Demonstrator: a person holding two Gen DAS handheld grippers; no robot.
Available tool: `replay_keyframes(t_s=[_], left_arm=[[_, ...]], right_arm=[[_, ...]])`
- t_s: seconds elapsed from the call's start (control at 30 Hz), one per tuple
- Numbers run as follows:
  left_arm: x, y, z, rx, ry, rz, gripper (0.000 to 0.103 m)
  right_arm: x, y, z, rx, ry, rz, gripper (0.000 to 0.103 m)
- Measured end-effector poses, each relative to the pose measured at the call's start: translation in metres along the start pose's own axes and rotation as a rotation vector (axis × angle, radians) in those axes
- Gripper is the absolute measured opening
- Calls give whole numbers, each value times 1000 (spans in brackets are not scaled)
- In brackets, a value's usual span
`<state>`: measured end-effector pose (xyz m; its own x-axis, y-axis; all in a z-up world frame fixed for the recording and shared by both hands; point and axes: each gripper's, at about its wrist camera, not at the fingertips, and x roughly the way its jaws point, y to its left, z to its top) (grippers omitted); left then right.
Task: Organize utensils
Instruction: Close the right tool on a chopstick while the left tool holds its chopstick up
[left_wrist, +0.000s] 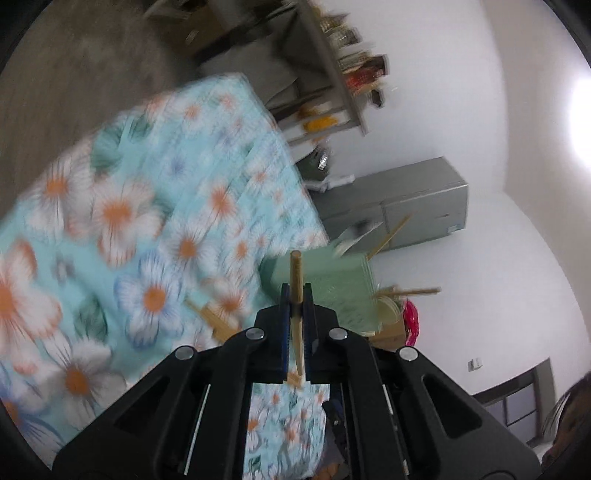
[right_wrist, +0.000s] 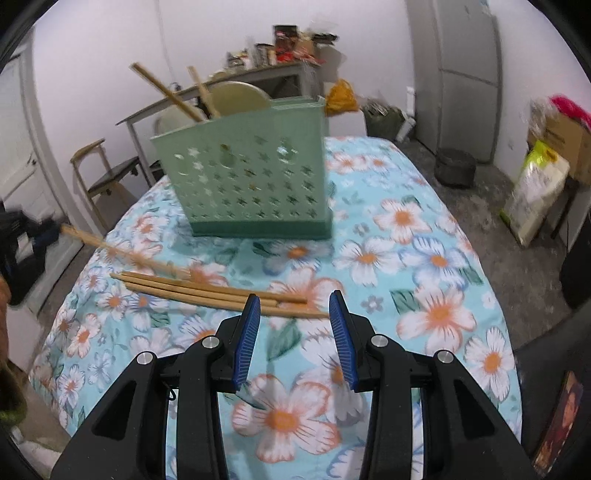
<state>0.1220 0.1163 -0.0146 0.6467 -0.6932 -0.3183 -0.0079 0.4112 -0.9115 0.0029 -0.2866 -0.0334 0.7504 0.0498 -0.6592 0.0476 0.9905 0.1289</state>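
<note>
Left gripper (left_wrist: 297, 291) is clamping a wooden chopstick (left_wrist: 296, 280) tight between its jaws, tip pointing ahead toward the green utensil caddy (left_wrist: 332, 284), probably for dropping in. Right gripper (right_wrist: 294, 306) is hovering with jaws wide apart and holding nothing, just above the loose chopsticks (right_wrist: 207, 291) lying on the floral tablecloth (right_wrist: 424, 266), likely lining up the next pick.

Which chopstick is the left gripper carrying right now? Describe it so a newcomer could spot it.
Start at the floral tablecloth with the green perforated holder standing on it. At the table's left edge, one wooden chopstick is clamped in the left gripper. Unlike the loose bundle lying flat before the open right gripper, it is lifted off the cloth.
</note>
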Motion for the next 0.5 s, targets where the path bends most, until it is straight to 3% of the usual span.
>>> replay_keyframes(t_s=[0.23,0.37,0.5], left_arm=[[-32,-30,24,146,-160,21,4],[-36,-33,31,169,-198,38,4],[-40,-31,35,178,-208,49,4]], right_arm=[[10,67,3,-294,-24,22,38],[25,111,-2,-476,-18,39,38],[44,149,-10,-672,-18,3,32]])
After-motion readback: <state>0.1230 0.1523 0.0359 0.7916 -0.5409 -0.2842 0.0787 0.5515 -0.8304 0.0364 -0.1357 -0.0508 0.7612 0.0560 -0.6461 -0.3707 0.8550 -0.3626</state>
